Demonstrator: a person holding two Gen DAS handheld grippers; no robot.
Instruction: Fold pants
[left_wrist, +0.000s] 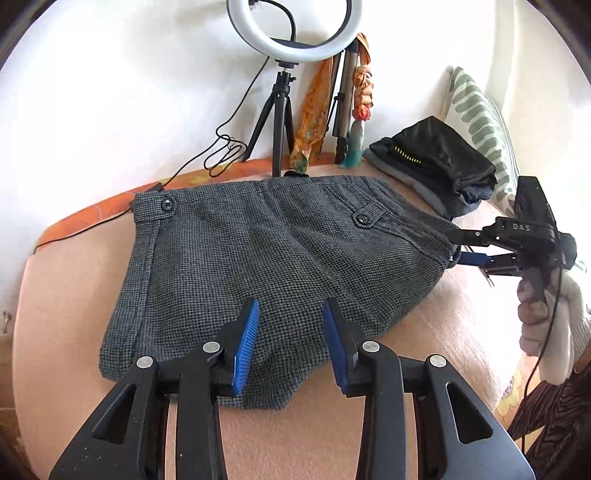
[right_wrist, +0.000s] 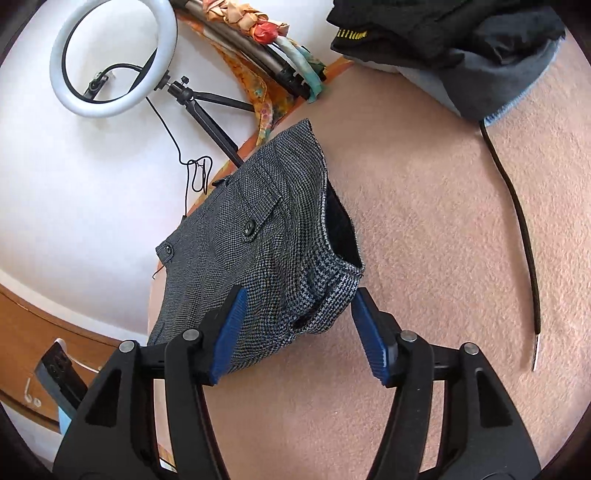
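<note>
**Grey shorts spread flat, both grippers poised at the edges**

Left wrist view: the grey houndstooth woven pants (left_wrist: 266, 251), short in cut, lie spread on the pale pink blanket-covered surface (left_wrist: 74, 332), waistband toward the far side with two dark buttons showing. The left gripper (left_wrist: 290, 343) hovers at the near hem, its blue-padded fingers (left_wrist: 245, 347) spread apart with cloth lying between and below them; nothing is pinched. At the right edge the right gripper (left_wrist: 456, 246), held by a gloved hand (left_wrist: 546, 325), reaches the garment's right corner. This placing, one tool at the near hem and one at the side, looks like a setup for lifting one half over the other. Beyond, against the white wall, stand a white ring light on a black tripod (left_wrist: 291, 29), and to the far right a pile of dark folded clothes (left_wrist: 436, 158) beside a green-patterned pillow (left_wrist: 480, 122).

Right wrist view: the right gripper (right_wrist: 295, 325) has its fingers wide apart, straddling the nearest corner of the pants (right_wrist: 258, 236); the left pad (right_wrist: 229, 328) sits over the fabric, the right one rests just off it over the blanket. The corner lifts slightly, showing dark lining. A black cord (right_wrist: 517, 221) trails across the blanket at right, well apart from the garment. Closing here would likely catch the corner.
</note>
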